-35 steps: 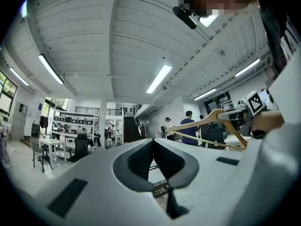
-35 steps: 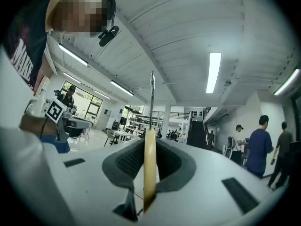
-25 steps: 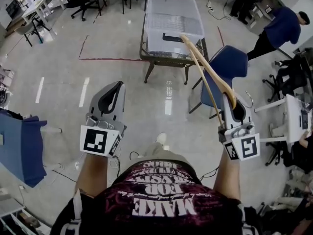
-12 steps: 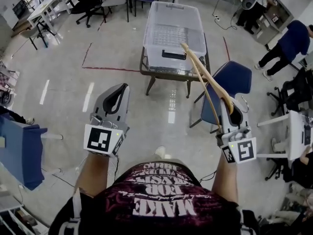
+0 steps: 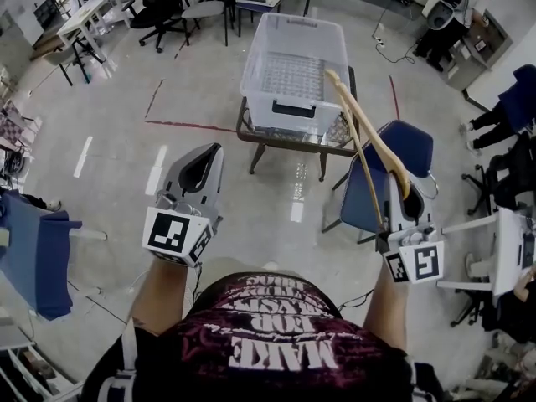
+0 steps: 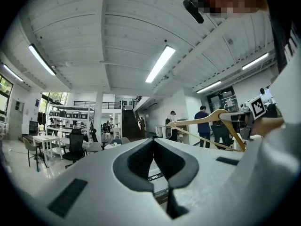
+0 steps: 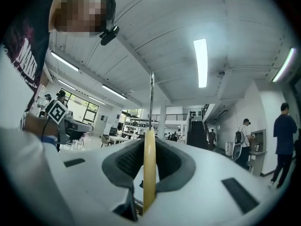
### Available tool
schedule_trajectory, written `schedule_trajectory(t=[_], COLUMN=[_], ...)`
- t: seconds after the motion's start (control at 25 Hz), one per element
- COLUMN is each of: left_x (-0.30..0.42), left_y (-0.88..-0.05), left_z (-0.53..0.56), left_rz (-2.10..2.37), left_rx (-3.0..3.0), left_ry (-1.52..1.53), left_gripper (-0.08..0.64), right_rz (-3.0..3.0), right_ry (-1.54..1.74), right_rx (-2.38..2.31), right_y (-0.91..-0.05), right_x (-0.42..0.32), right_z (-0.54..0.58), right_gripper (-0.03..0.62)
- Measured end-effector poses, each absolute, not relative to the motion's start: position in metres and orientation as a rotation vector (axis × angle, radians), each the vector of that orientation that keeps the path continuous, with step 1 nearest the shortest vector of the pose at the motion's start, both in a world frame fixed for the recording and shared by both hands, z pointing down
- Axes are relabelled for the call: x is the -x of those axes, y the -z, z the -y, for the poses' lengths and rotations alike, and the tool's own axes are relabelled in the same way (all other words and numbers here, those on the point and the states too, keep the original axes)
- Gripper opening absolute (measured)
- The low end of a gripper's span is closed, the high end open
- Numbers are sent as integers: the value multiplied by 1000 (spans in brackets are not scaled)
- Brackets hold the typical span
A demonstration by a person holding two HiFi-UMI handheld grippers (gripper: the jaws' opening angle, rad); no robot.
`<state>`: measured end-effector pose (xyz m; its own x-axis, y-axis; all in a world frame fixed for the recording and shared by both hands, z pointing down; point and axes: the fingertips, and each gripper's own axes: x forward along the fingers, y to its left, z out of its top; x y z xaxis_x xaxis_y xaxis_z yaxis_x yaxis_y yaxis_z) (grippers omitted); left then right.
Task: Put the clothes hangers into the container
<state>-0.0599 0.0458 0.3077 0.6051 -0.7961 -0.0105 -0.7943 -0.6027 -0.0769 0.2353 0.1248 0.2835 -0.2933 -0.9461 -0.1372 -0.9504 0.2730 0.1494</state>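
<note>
Right gripper [image 5: 399, 187] at 4 o'clock — fingers narrow, clamped on wooden hanger [image 5: 374, 134]. Hanger's far tip shows against 3 o'clock side of clear container [image 5: 268, 107], on small worktop [image 5: 248, 129] at 12. Left gripper [image 5: 203, 156] at 8 — fingers together, empty.

The pale wooden clothes hanger [image 5: 368, 128], at 2 o'clock in the head view, is smooth with a slight sheen; its thin hook [image 7: 151, 102] is bright metal. The translucent rectangular plastic container [image 5: 266, 99], at 12 o'clock, is glossy. The polished grey floor [image 5: 109, 174] reflects light.
</note>
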Motion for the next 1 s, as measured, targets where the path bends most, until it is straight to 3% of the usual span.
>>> schedule_trajectory(t=[1.0], left_x=[32], left_y=[-320], left_z=[38], left_rz=[-1378], left_rx=[2718], left_ry=[14], left_gripper=[6], right_rz=[-2435], right_ry=[-182], right_rx=[1922], right_y=[-308], right_x=[-273], right_z=[-66], right_gripper=[61])
